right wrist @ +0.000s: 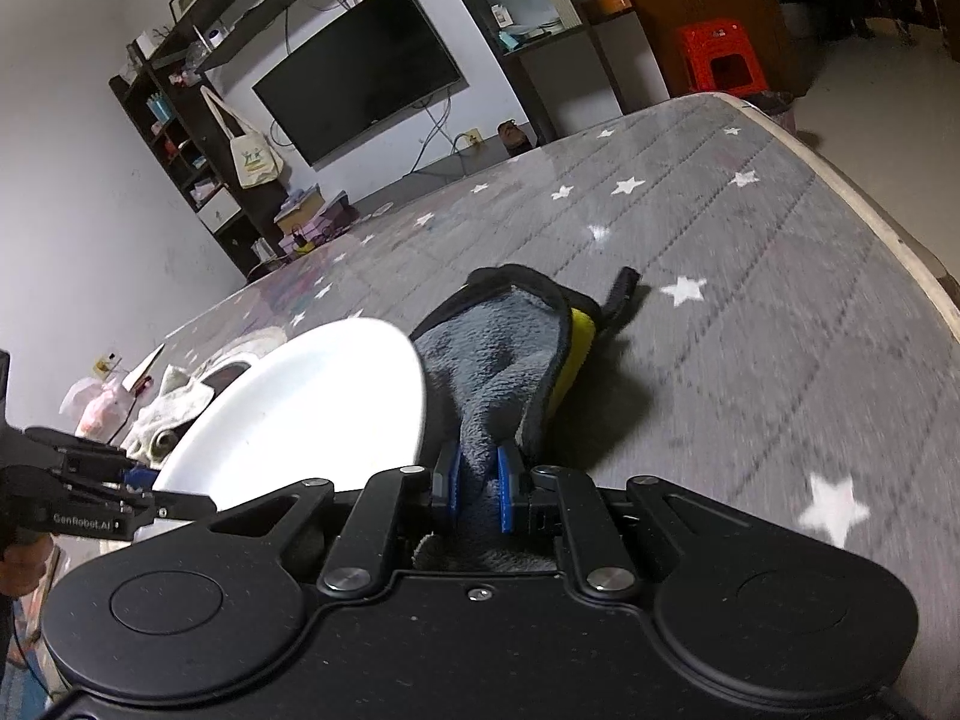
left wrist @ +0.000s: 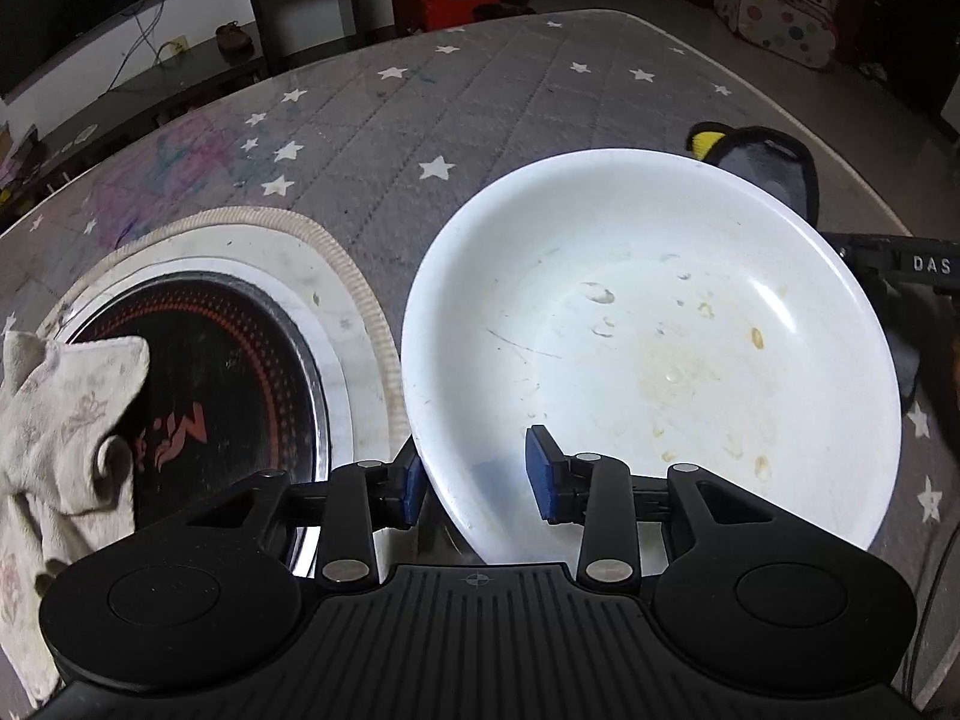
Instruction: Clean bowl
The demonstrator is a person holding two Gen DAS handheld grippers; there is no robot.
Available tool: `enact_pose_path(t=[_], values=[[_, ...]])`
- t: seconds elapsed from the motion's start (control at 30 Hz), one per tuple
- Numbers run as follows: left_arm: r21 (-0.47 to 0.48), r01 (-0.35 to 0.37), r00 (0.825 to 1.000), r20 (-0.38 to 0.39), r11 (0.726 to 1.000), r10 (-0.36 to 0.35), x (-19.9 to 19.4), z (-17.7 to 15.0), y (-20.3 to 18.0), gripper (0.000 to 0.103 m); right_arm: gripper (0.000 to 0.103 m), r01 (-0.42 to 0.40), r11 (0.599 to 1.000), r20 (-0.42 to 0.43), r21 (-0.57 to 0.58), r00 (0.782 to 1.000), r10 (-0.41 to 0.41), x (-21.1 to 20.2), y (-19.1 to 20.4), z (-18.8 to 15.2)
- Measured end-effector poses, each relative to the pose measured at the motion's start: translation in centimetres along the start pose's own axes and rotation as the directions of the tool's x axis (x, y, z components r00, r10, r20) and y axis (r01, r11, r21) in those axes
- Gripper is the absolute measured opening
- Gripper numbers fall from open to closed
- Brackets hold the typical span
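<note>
The white bowl (left wrist: pixel 651 354) sits on the star-patterned surface (left wrist: pixel 492 102), just beside the round cooktop (left wrist: pixel 228 384), and appears tilted toward the left wrist camera. Its interior carries dried yellowish spots and smears, so cleaning is not yet done.

The left claw (left wrist: pixel 477 480) straddles the near rim with one blue pad outside the wall and one inside. A gap shows around the wall; whether the pads bear on it cannot be told.

The right claw (right wrist: pixel 477 492) is narrow and pinches a grey cleaning cloth (right wrist: pixel 498 360) with yellow backing, just beside the bowl's far edge.

Judged step: bowl steadied, cloth in hand, wiping about to begin. The next move calls for a firm rim grip and the cloth carried over the rim onto the stained floor.

A crumpled pale rag (left wrist: pixel 60 450) lies on the cooktop, unused.
</note>
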State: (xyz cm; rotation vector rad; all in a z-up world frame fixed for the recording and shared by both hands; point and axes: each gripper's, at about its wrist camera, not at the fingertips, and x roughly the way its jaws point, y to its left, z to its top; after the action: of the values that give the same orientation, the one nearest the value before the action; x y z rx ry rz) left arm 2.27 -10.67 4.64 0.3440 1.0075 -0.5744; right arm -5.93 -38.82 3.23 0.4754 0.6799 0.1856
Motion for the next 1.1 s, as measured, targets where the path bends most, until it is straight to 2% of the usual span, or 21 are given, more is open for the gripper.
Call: enact_pose_path(t=[0.23, 0.43, 0.83, 1.1], values=[[-0.035, -0.014, 1.0, 0.014, 0.999, 0.014, 0.0, 0.0, 0.1, 0.037, 0.014, -0.015, 1.0, -0.004, 0.019, 1.0, 0.015, 1.3, -0.4, 1.1], [-0.084, -0.033, 0.999, 0.029, 0.996, 0.036, -0.8, -0.9, -0.1, 0.037, 0.014, -0.015, 0.999, 0.003, 0.035, 1.0, 0.015, 0.8, -0.6, 0.8], [-0.204, -0.01, 0.999, 0.039, 0.979, 0.018, -2.1, -3.4, -1.5, 0.037, 0.014, 0.006, 0.999, 0.017, 0.045, 1.0, -0.007, -1.3, 0.1, -0.9], [-0.294, 0.022, 0.999, 0.048, 0.956, -0.008, -2.7, -4.6, -2.1, 0.037, 0.014, 0.007, 0.999, 0.036, 0.039, 0.999, -0.008, -3.8, 0.7, -3.5]])
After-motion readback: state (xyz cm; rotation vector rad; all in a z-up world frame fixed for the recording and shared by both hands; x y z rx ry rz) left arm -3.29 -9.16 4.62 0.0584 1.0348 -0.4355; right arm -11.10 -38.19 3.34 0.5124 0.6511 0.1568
